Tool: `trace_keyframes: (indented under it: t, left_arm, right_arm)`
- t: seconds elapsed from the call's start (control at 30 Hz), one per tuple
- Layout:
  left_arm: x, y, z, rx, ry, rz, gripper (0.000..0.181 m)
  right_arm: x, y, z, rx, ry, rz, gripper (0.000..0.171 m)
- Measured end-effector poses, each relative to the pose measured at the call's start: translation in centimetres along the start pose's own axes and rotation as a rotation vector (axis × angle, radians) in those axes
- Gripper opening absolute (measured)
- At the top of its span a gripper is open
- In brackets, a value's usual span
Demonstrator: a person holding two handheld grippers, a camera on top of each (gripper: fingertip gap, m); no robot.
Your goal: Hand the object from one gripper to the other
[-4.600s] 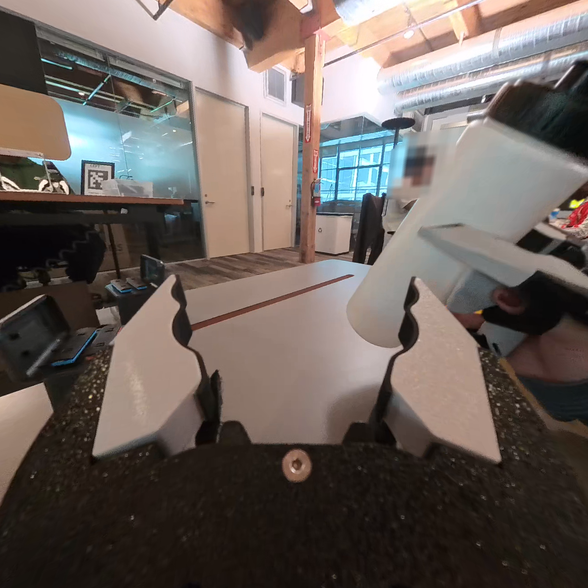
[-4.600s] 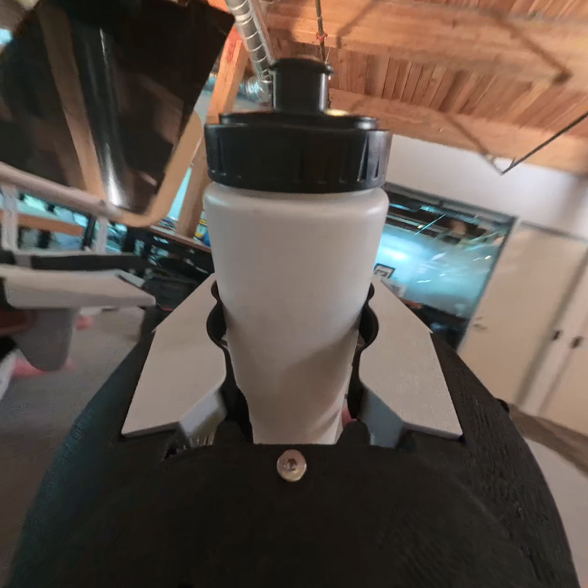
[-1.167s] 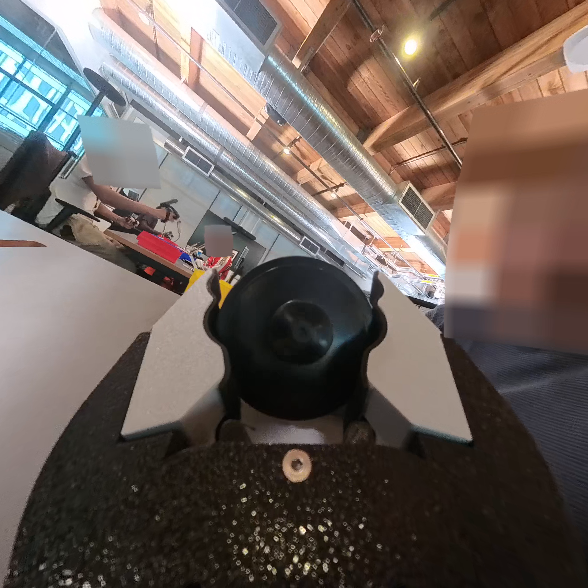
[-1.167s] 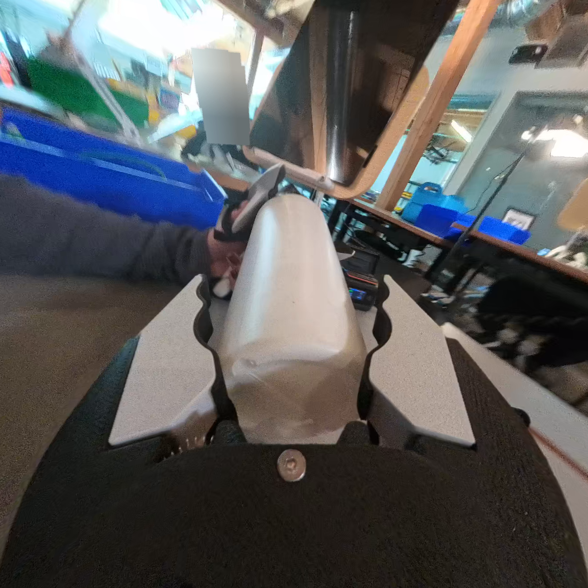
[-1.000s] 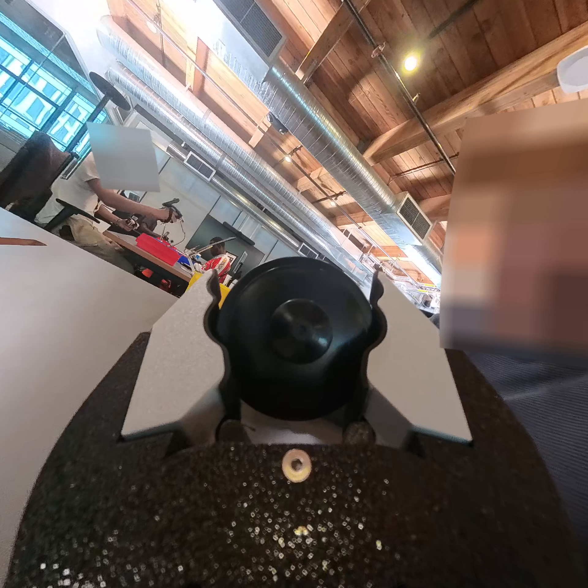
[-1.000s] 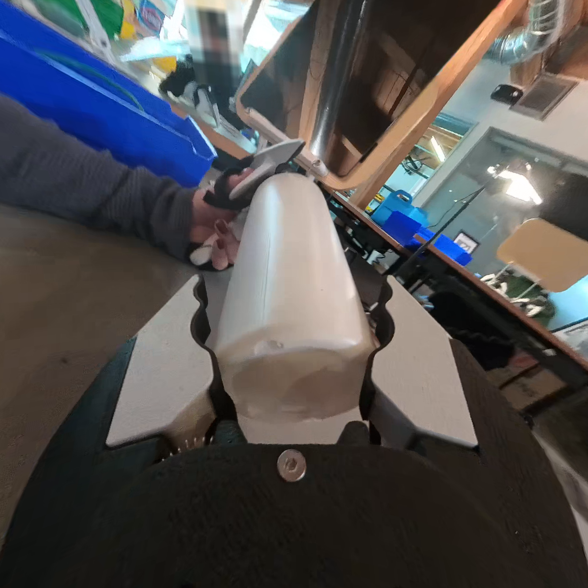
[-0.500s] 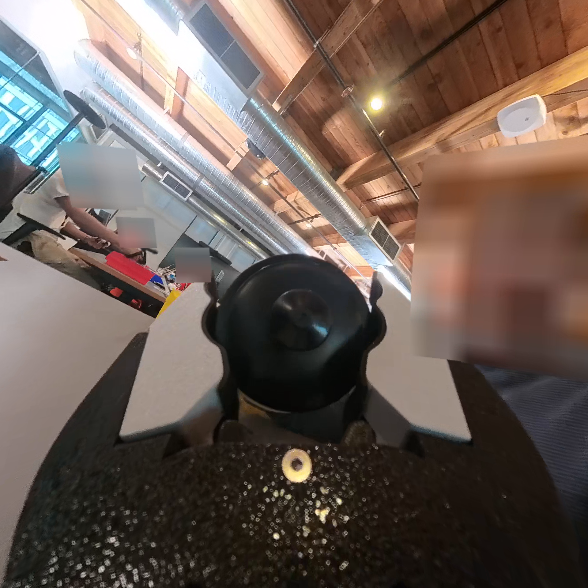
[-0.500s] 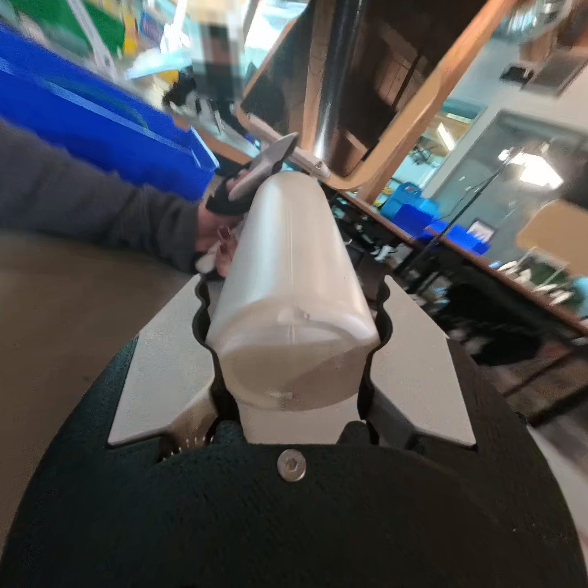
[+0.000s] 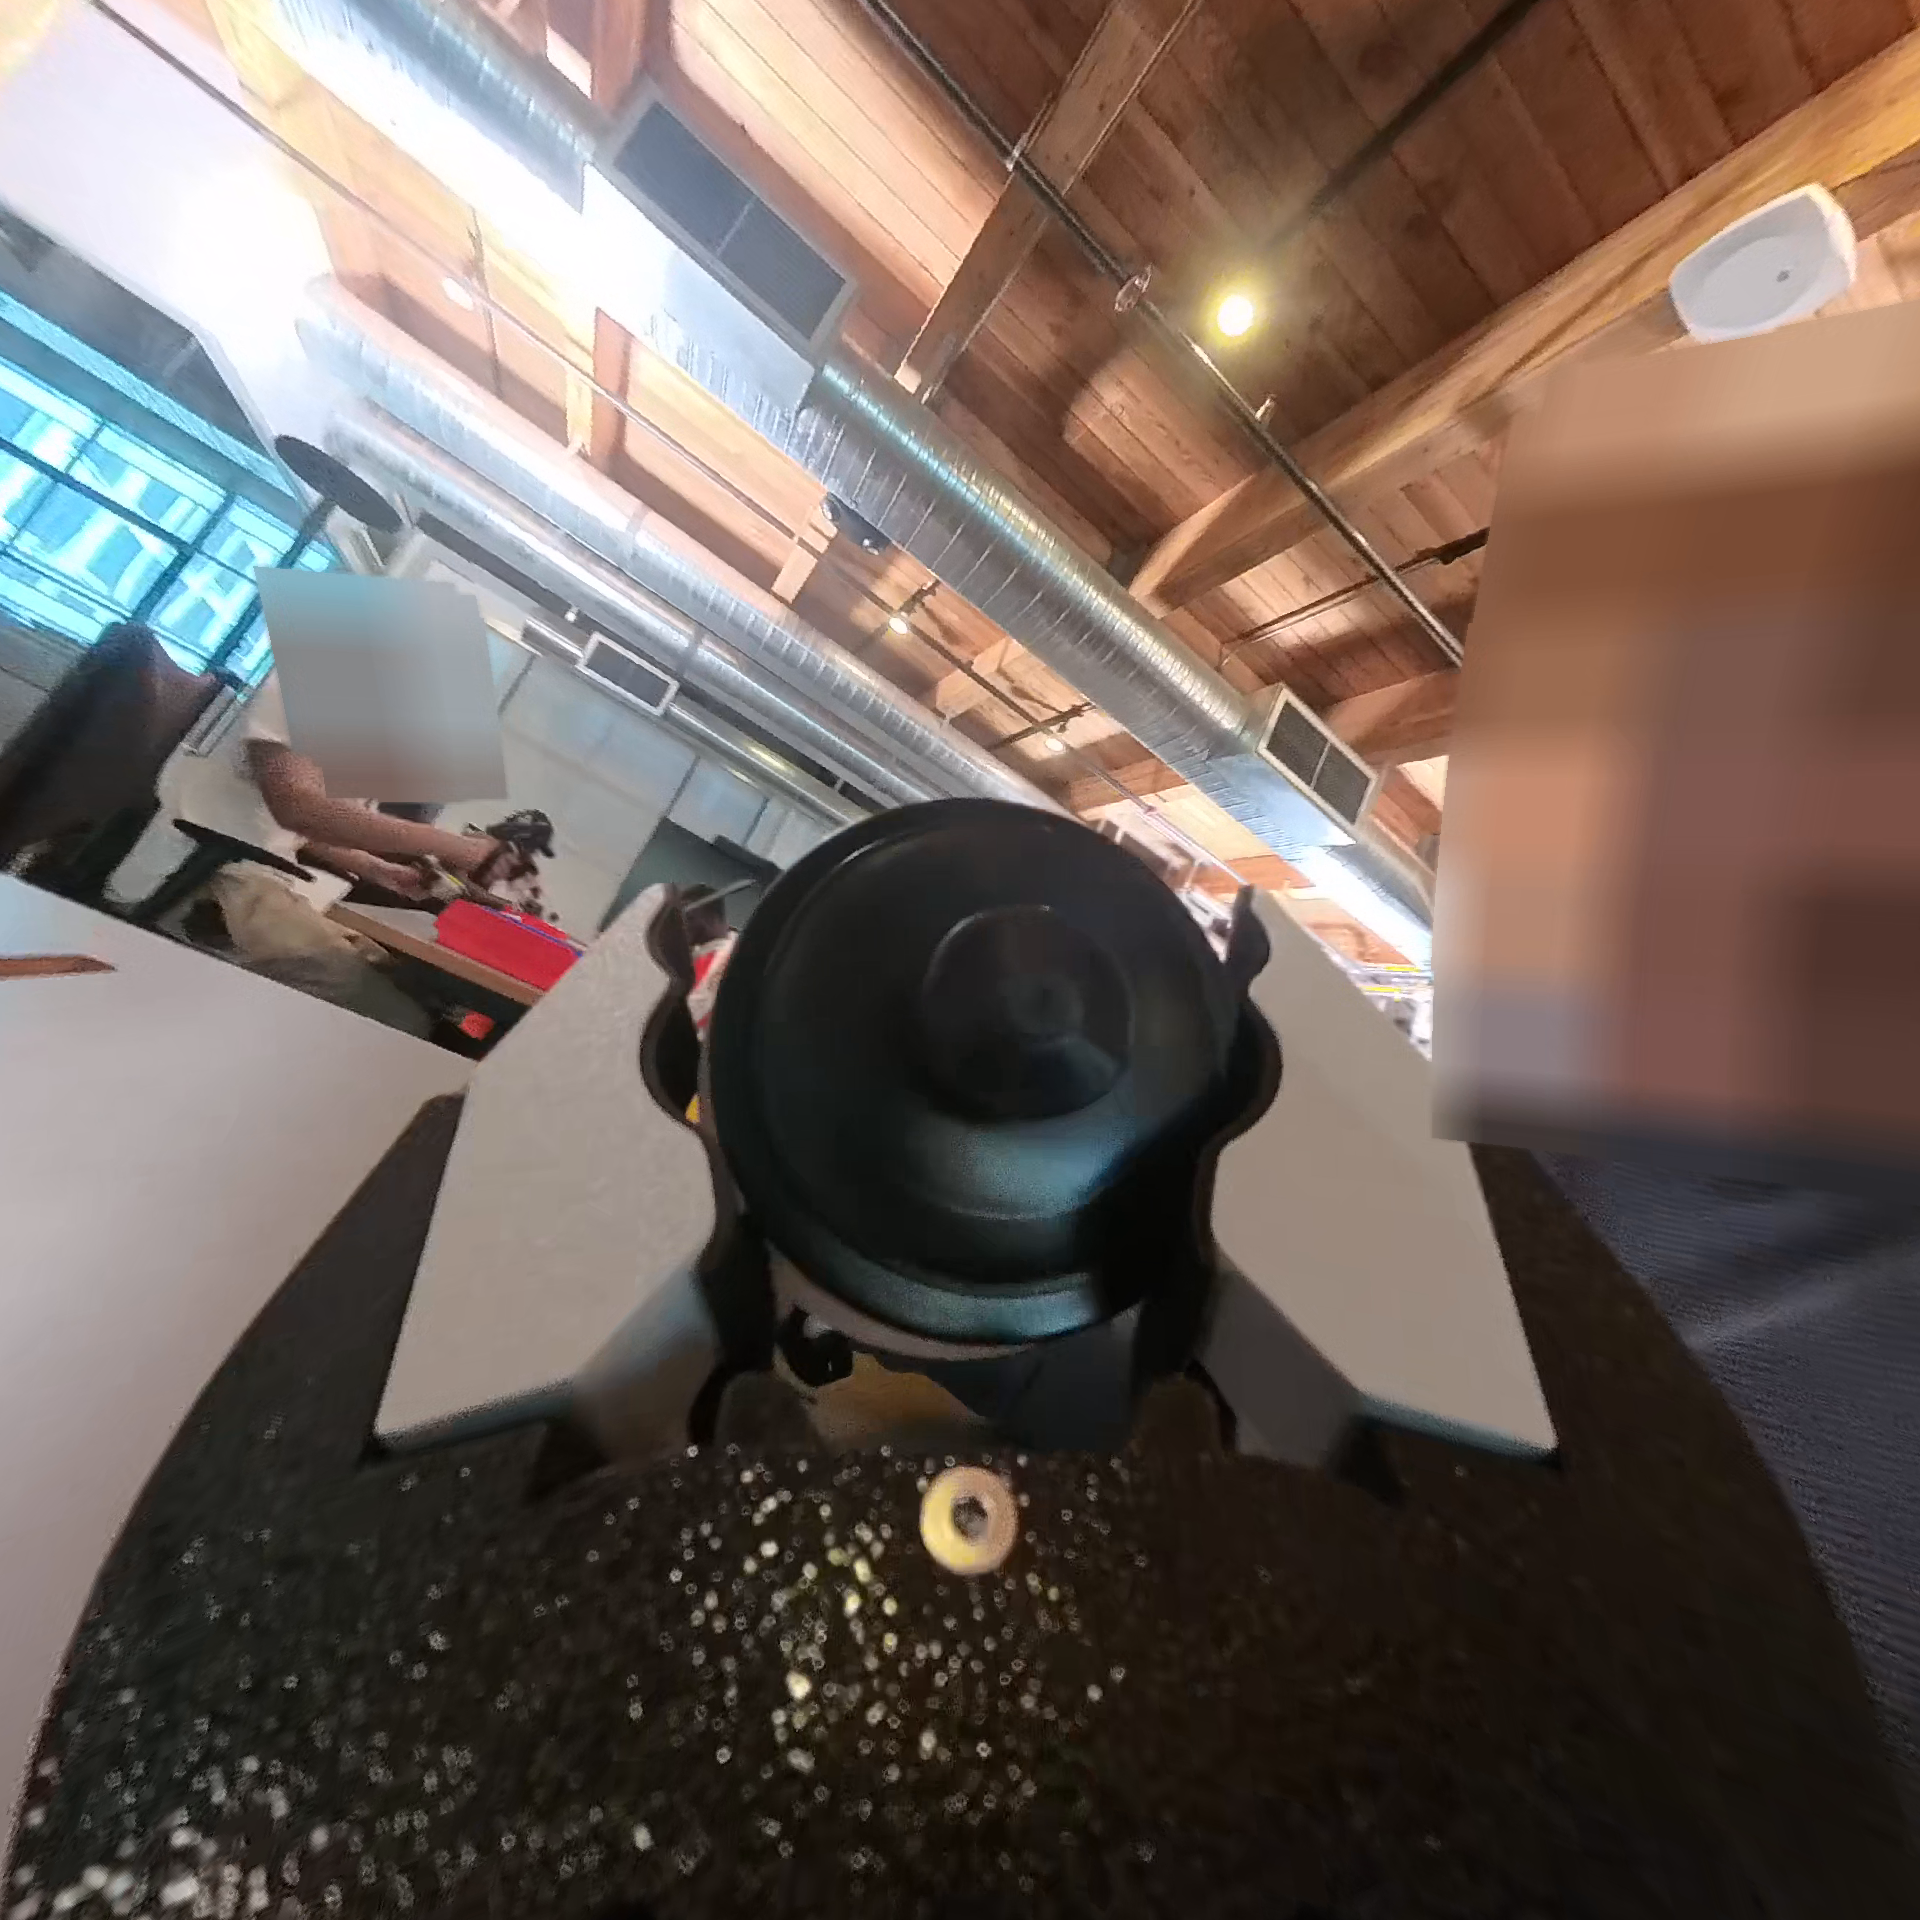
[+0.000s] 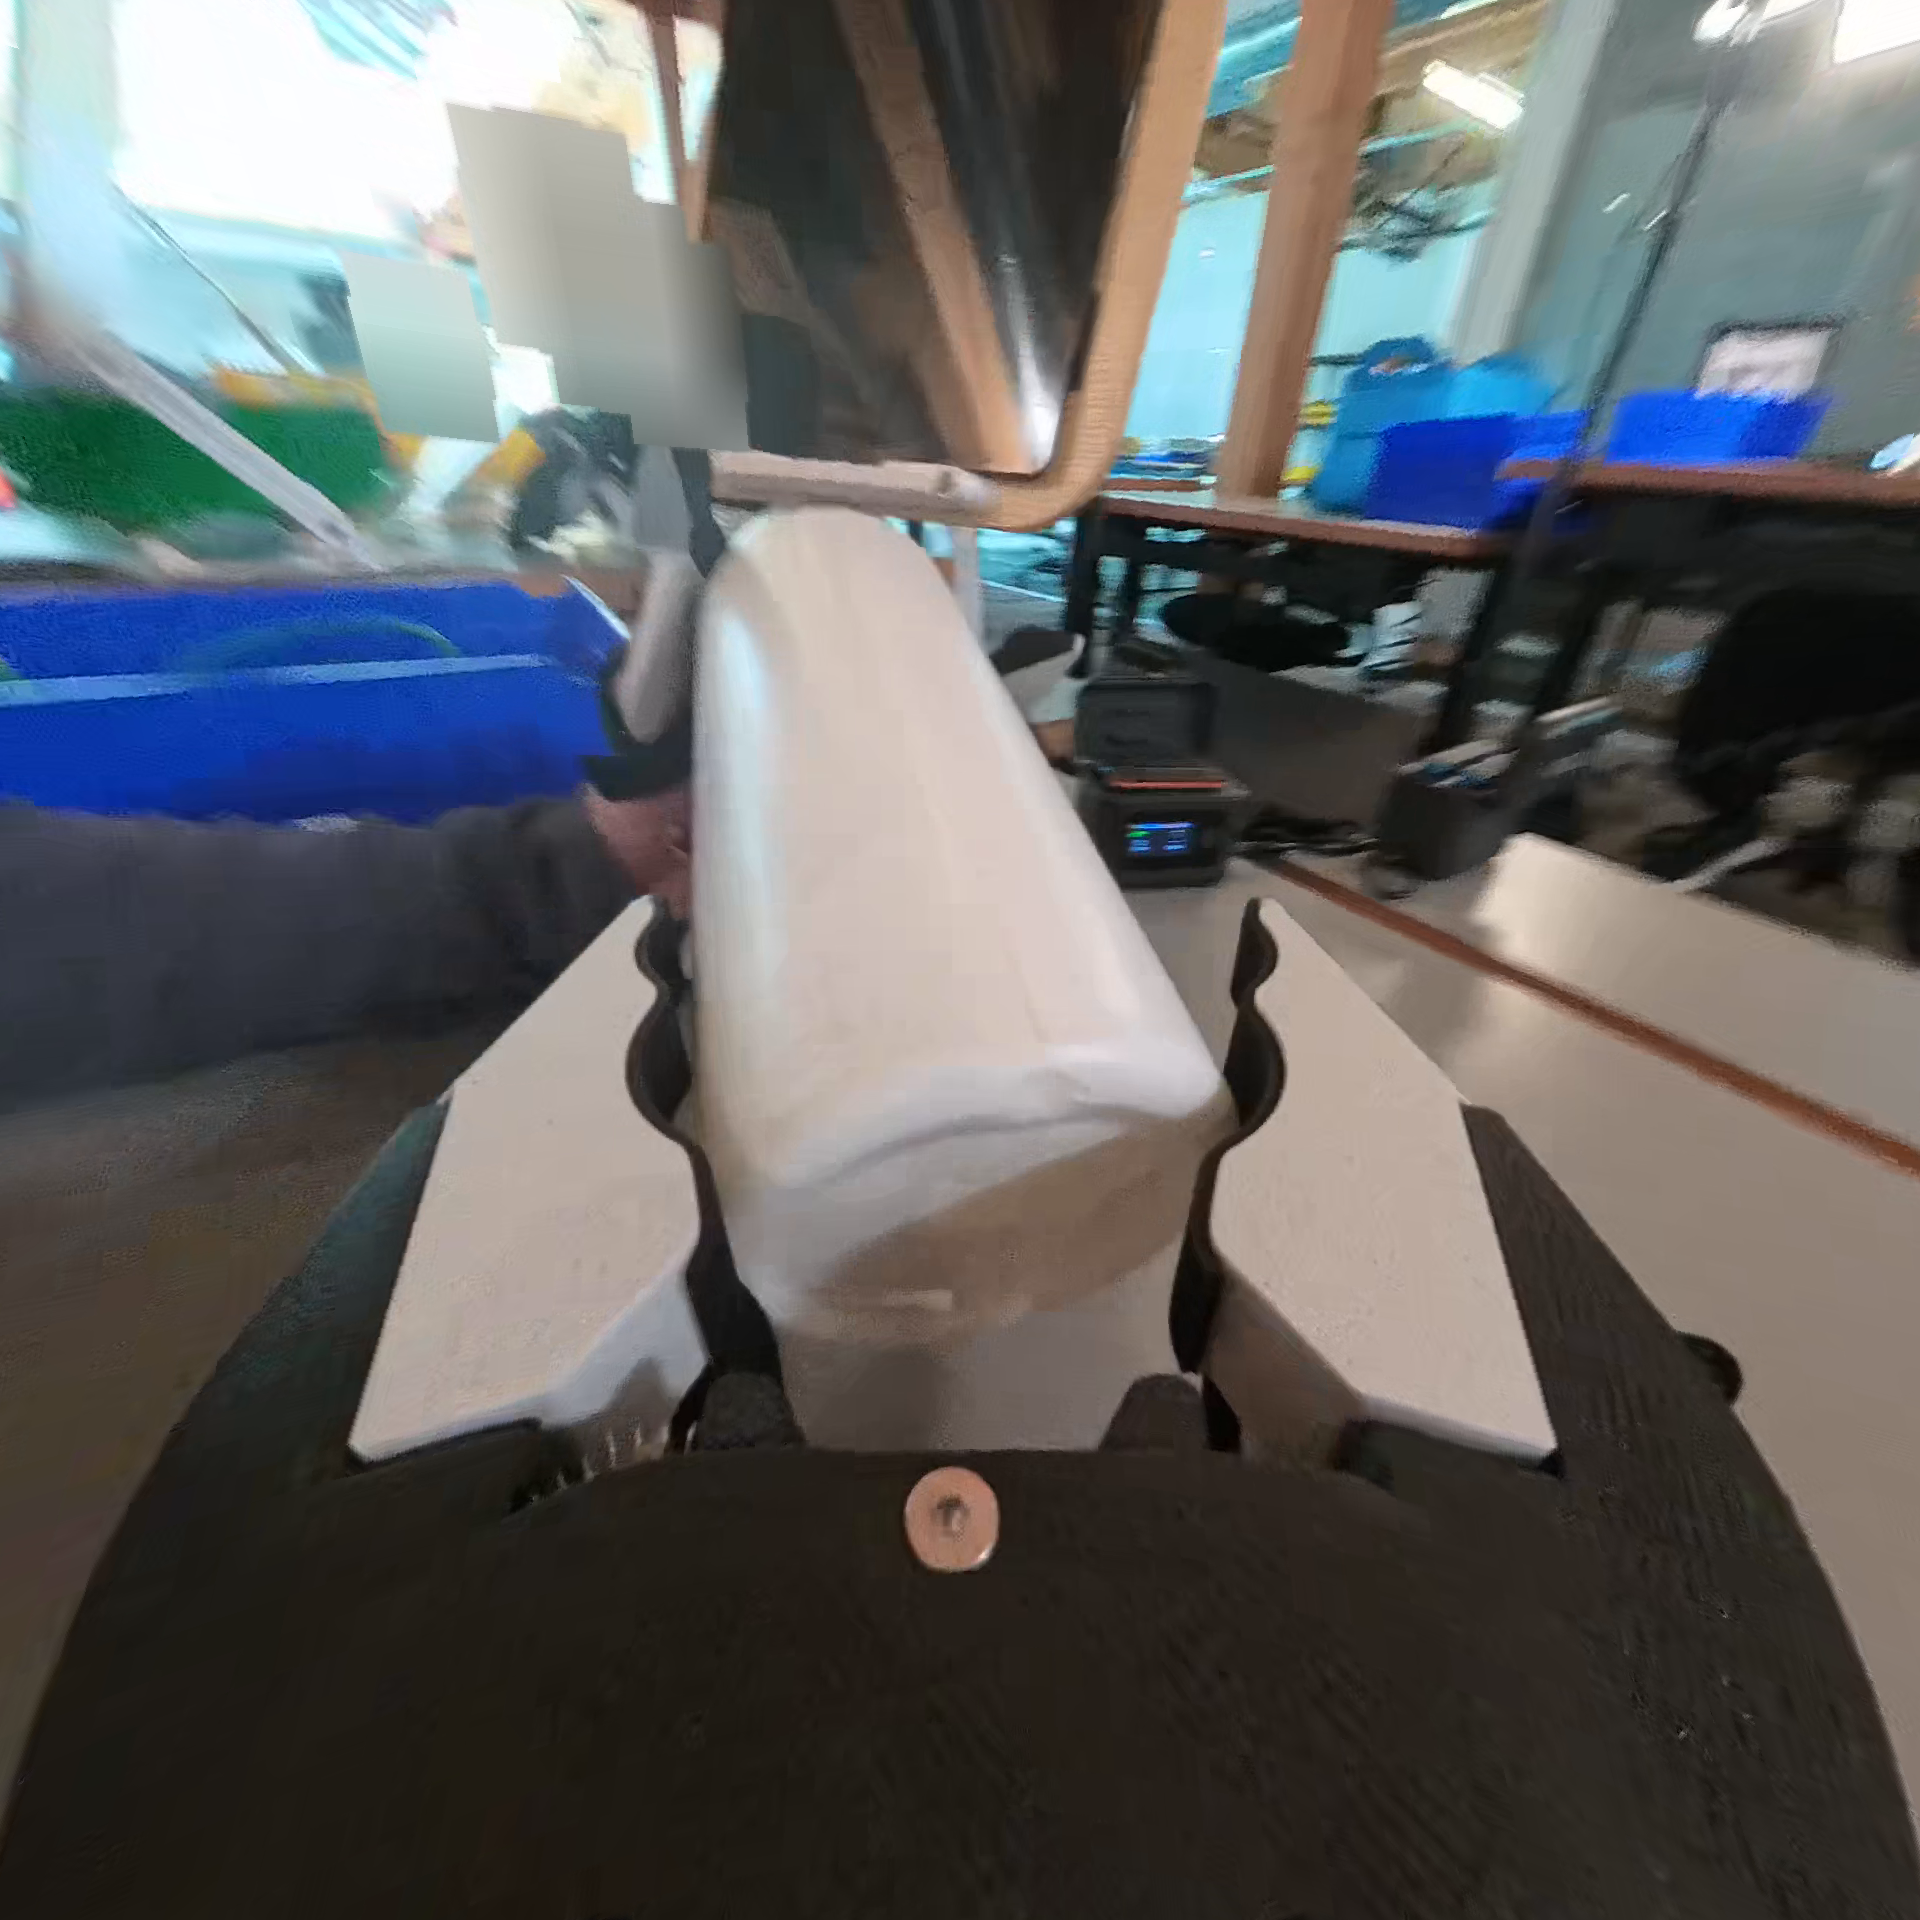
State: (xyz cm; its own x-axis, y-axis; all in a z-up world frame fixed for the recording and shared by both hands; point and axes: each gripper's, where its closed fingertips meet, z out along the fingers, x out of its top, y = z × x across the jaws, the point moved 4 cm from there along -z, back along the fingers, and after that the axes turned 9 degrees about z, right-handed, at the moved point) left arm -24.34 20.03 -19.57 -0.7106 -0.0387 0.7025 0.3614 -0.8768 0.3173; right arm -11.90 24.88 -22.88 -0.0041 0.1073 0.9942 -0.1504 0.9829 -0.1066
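Bottle [image 10: 894, 935] between both grippers' jaws

In the left wrist view, the body of the bottle [image 9: 914, 1335] is almost wholly hidden behind its black cap [image 9: 977, 1049], only a pale sliver being seen at 6 o'clock of the cap. In the right wrist view, the cap end is concealed behind the white body [image 10: 894, 935]. The left tool [image 10: 665, 665], at 11 o'clock of the bottle, is smeared by motion blur, so its grip cannot be judged there. The blue bin [image 10: 291, 707] is cut off at 9 o'clock.
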Motion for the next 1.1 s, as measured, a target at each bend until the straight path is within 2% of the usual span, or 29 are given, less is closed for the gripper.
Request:
trace_keyframes:
  t: [0.17, 0.3, 0.37, 0.47, 0.6, 0.67, 0.9, 1.03, 1.1]
  left_arm:
    - [-0.2, 0.4, 1.4, 0.036, 0.016, 0.103, 0.100]
    - [-0.5, 0.5, 2.0, 0.075, 0.024, 0.145, 0.101]
    - [-0.9, 0.7, 2.5, 0.073, -0.002, 0.166, 0.101]
    - [-1.1, 0.9, 2.8, 0.076, -0.028, 0.208, 0.102]
    - [-0.7, 1.8, 3.1, 0.036, -0.007, 0.220, 0.104]
    - [-0.7, 2.4, 3.3, -0.002, -0.005, 0.227, 0.098]
    - [-2.6, 3.1, 4.8, -0.034, -0.109, 0.282, 0.104]
    - [-3.5, 3.0, 4.9, -0.031, -0.177, 0.317, 0.093]
    - [-3.5, 2.7, 4.8, 0.003, -0.187, 0.347, 0.090]
  right_arm:
    - [0.7, 1.2, -0.4, -0.301, -0.016, -0.470, 0.116]
    - [0.1, 1.5, -0.1, -0.497, -0.108, -0.889, 0.115]
    - [0.2, 1.9, -0.2, -0.589, -0.132, -1.026, 0.102]
    - [0.0, 2.1, -0.2, -0.624, -0.188, -1.124, 0.094]
    - [0.5, 1.7, -0.2, -0.601, -0.168, -1.108, 0.093]
    - [0.4, 1.4, -0.2, -0.535, -0.129, -0.977, 0.085]
    - [-1.2, -0.2, 0.6, -0.171, -0.124, -0.480, 0.086]
    - [-1.5, -1.1, 0.8, -0.017, -0.132, -0.238, 0.085]
    - [-1.6, -1.0, 0.9, -0.002, -0.135, -0.191, 0.086]
